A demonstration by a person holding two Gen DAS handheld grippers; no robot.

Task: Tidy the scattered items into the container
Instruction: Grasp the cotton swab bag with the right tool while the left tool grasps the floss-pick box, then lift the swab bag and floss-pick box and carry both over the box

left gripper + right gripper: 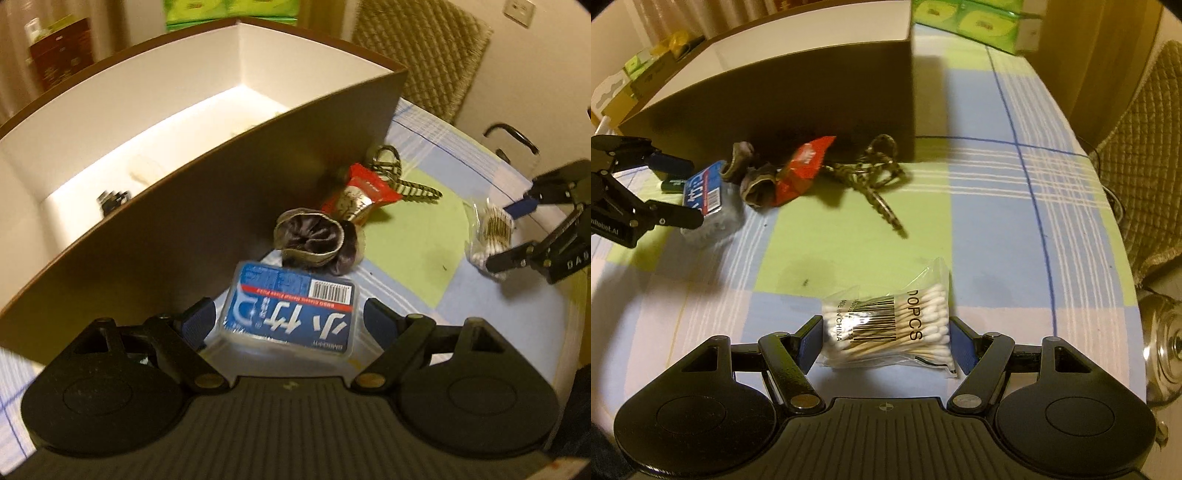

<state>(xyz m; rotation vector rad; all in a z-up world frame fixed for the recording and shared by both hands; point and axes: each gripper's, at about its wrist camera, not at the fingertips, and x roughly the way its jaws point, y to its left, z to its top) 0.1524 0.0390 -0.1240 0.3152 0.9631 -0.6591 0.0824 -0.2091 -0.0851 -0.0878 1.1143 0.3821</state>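
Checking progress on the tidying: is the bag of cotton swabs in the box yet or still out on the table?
Out. The bag of cotton swabs lies flat on the tablecloth, clear of the box, between the right gripper and its open pads.

I am holding my left gripper (286, 319) tilted steeply downward, its jaws standing wide with the blue pads (197, 323) clear on both sides of what lies between them. I am holding my right gripper (886, 341) at a similar downward tilt, jaws parted, pads (809, 341) just beside but not visibly pressing the item between them.
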